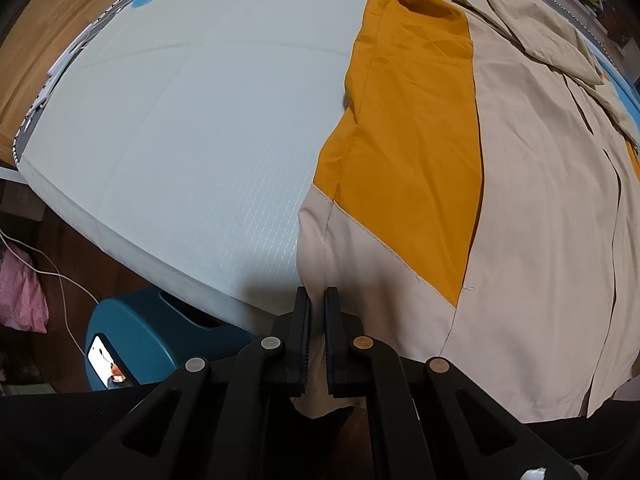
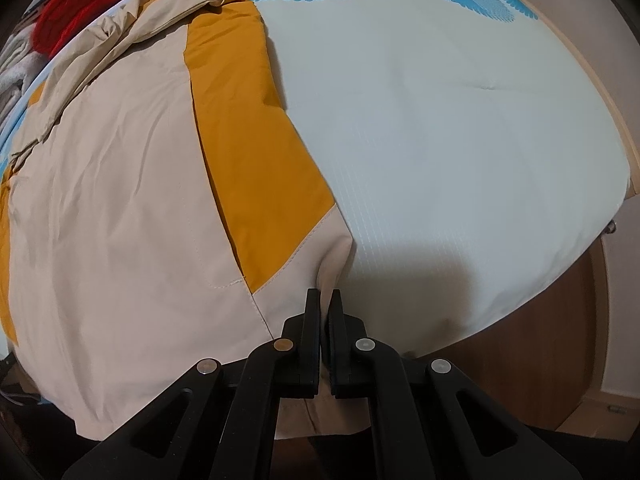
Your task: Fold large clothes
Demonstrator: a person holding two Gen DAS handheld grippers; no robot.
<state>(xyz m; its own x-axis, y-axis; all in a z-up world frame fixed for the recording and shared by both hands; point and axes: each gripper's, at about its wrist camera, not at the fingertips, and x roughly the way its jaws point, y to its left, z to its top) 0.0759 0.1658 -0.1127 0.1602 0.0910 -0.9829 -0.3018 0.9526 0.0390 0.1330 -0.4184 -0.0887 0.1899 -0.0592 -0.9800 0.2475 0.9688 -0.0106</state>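
Jacket (image 1: 532, 208), beige with mustard panels, lies spread on the bed (image 1: 180, 140), its hem hanging over the near edge. Your left tongs (image 1: 317, 300) are clamped on the hem corner at 6 o'clock; your right tongs (image 2: 325, 300) pinch the opposite hem corner likewise. Farther off, toward 12 o'clock, the collar end lies rumpled beside a red garment (image 2: 80, 8).

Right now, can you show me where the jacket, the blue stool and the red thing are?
jacket (image 1: 532, 200): left wrist view, on its beige front panel.
blue stool (image 1: 160, 332): left wrist view, on its side below the bed edge.
red thing (image 2: 80, 4): right wrist view, on its knitted surface beyond the jacket.
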